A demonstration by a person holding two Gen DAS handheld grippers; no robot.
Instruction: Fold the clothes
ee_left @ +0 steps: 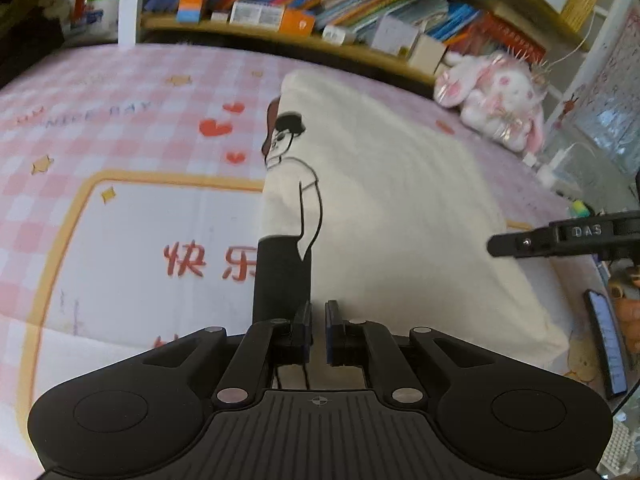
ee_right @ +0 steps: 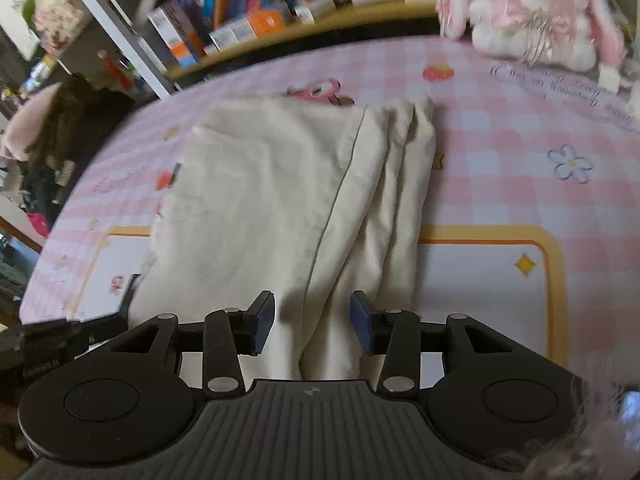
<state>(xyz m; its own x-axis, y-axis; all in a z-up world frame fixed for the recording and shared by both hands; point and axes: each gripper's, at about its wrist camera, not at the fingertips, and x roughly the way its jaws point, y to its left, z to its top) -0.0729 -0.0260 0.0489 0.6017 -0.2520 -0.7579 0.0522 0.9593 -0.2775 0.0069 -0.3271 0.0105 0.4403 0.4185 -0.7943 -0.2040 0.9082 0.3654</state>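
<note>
Item: 1 cream shirt (ee_right: 280,200), folded lengthwise on the pink checked bedsheet (ee_right: 500,184). My left gripper (ee_left: 318,330) nearly closed at its near hem, grip unclear; my right gripper (ee_right: 313,330) open, straddling near folds.

My cream cotton shirt (ee_left: 400,208) carries a black-outlined cartoon figure in black trousers. The bed sheet (ee_left: 120,128) is pink-and-white gingham with red hearts; its blurred lettering looks red, I think.

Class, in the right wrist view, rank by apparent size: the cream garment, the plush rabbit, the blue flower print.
1. cream garment, by far the largest.
2. plush rabbit, partly cut off at the top edge and farther from the camera.
3. blue flower print, smallest.
</note>
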